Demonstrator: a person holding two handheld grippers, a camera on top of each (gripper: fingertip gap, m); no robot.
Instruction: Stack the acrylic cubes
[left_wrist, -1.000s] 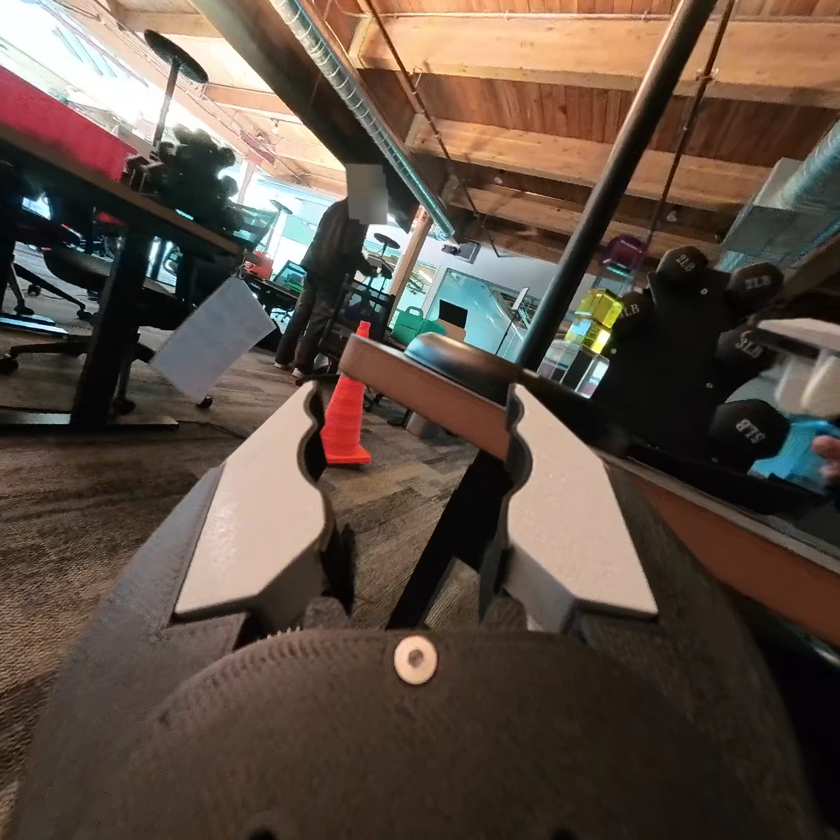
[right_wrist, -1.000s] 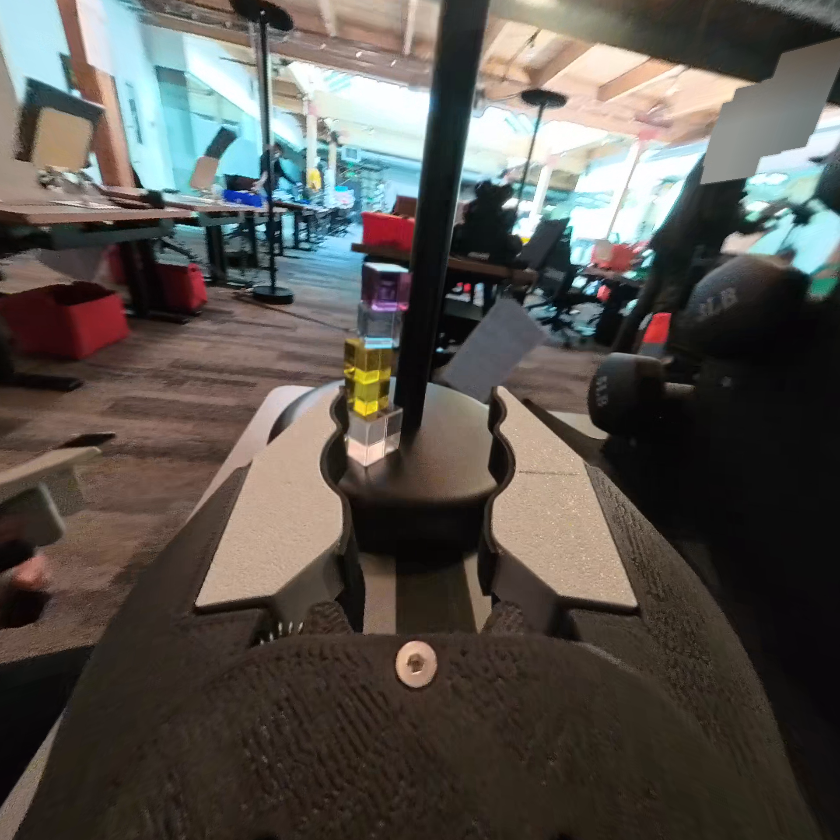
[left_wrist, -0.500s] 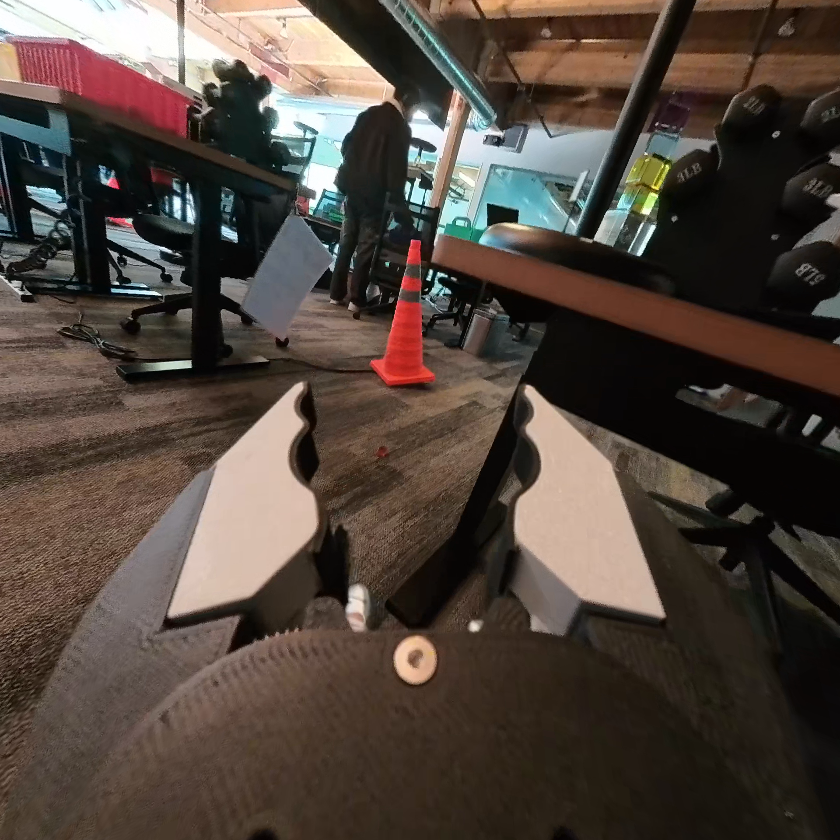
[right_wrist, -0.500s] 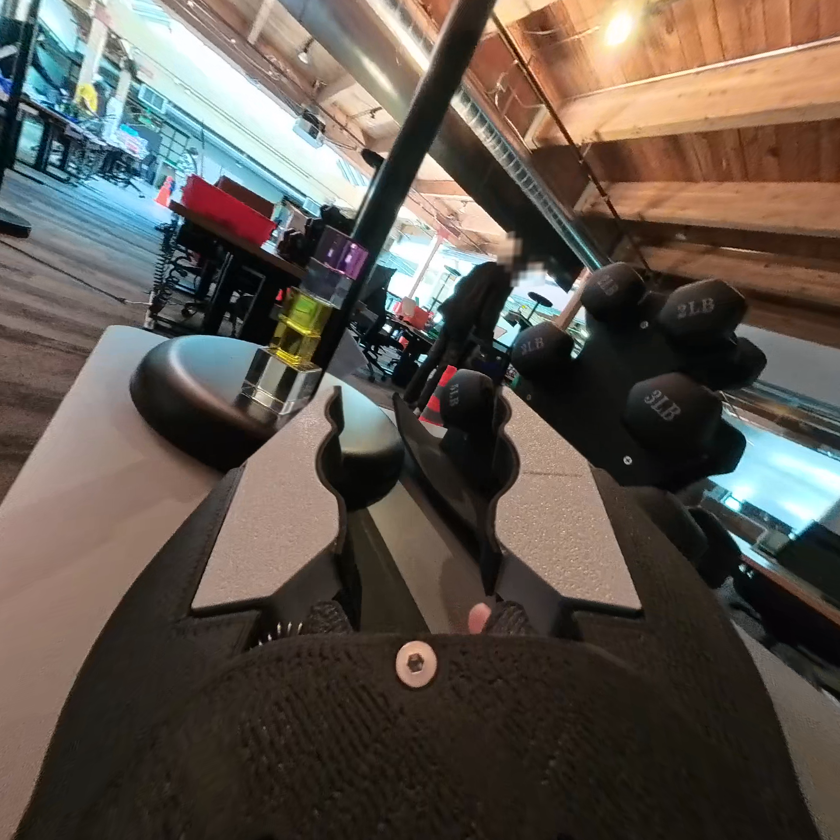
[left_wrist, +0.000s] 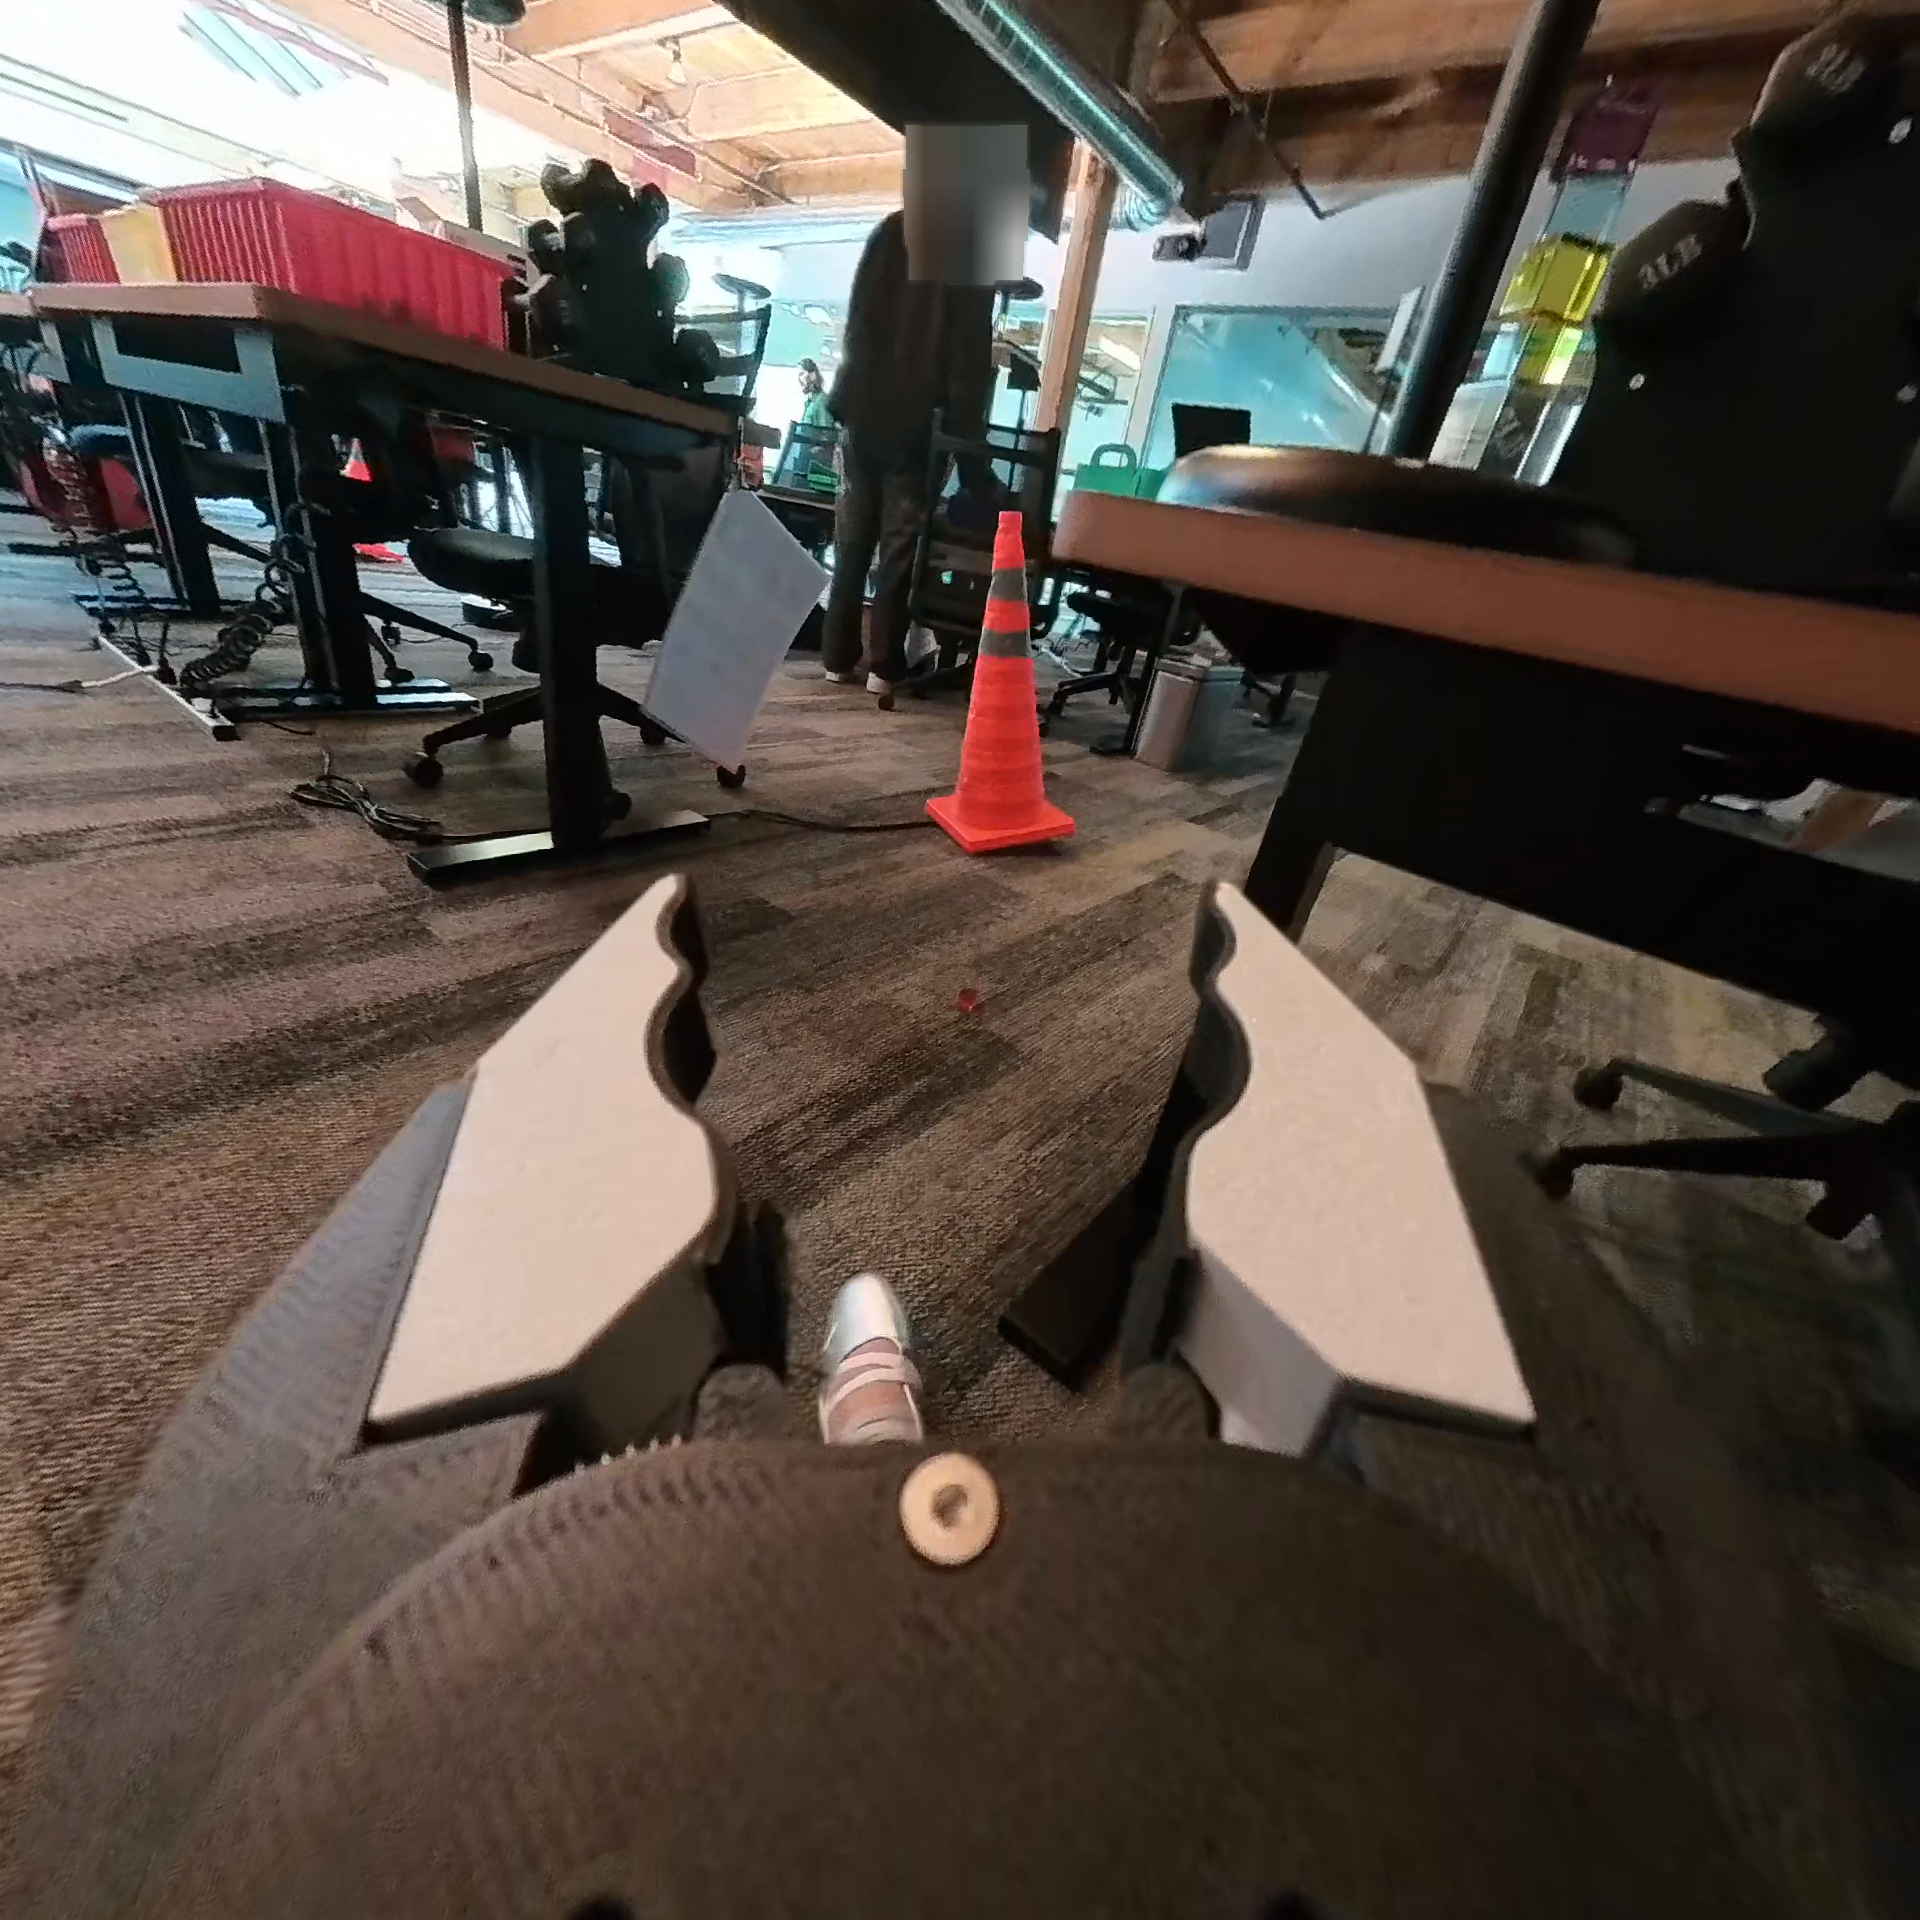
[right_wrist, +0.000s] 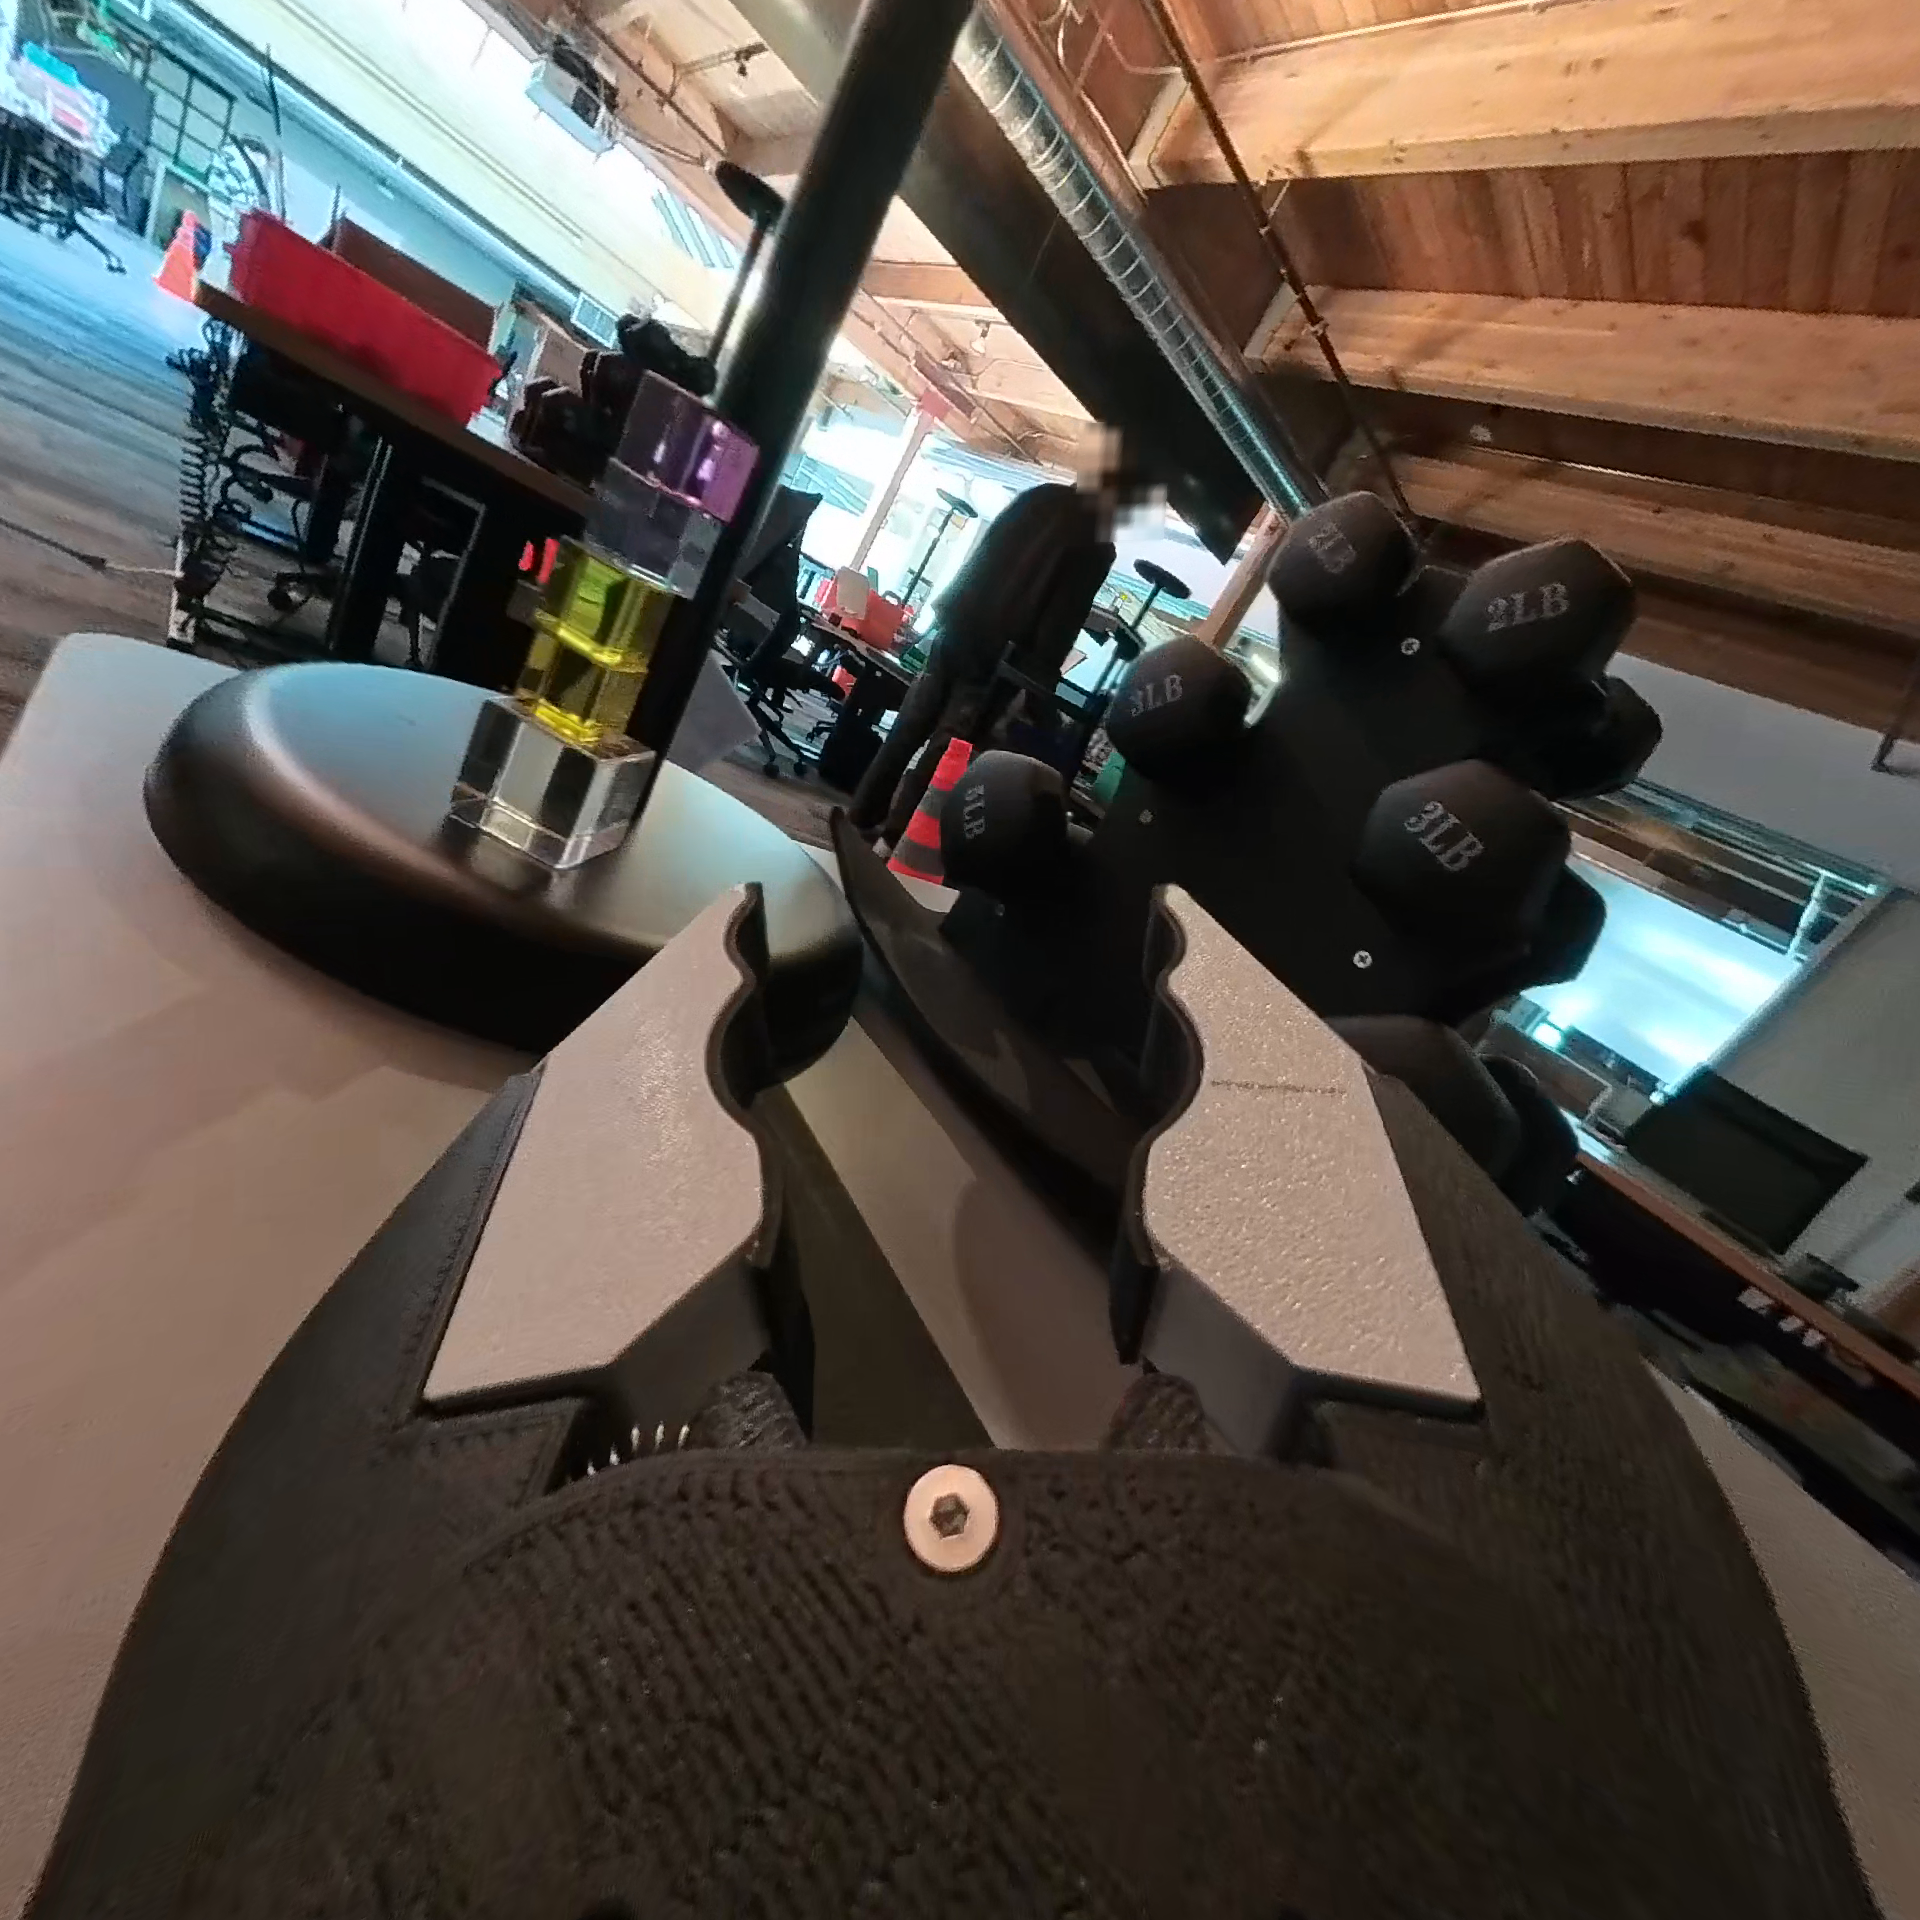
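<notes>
The room is a big open workshop with a wooden ceiling and grey carpet, and a person in dark clothes stands well back among the desks. Close by is the worktop, pale on top. On it sits a round black stand base with a black pole rising from it. Beside that stands a black rack of small dumbbells.

The tower of see-through cubes stands upright on the stand base, just beside the pole: a clear one at the bottom, yellow ones above, another clear one and a purple one on top. Nothing touches it. If stacking was the work, it looks finished, though I am only judging from how it stands.

The right gripper hangs low over the worktop, its jaws apart and bare, pointed between the stand base and the rack. The black foot of the rack shows between its fingers, but farther off, not pressed by them.

The left gripper is down below the worktop edge, aimed across the carpet towards an orange cone, jaws wide apart and holding nothing. A small red speck lies on the carpet ahead of it; it is too small to say what it is. A shoe shows just under the gripper.
</notes>
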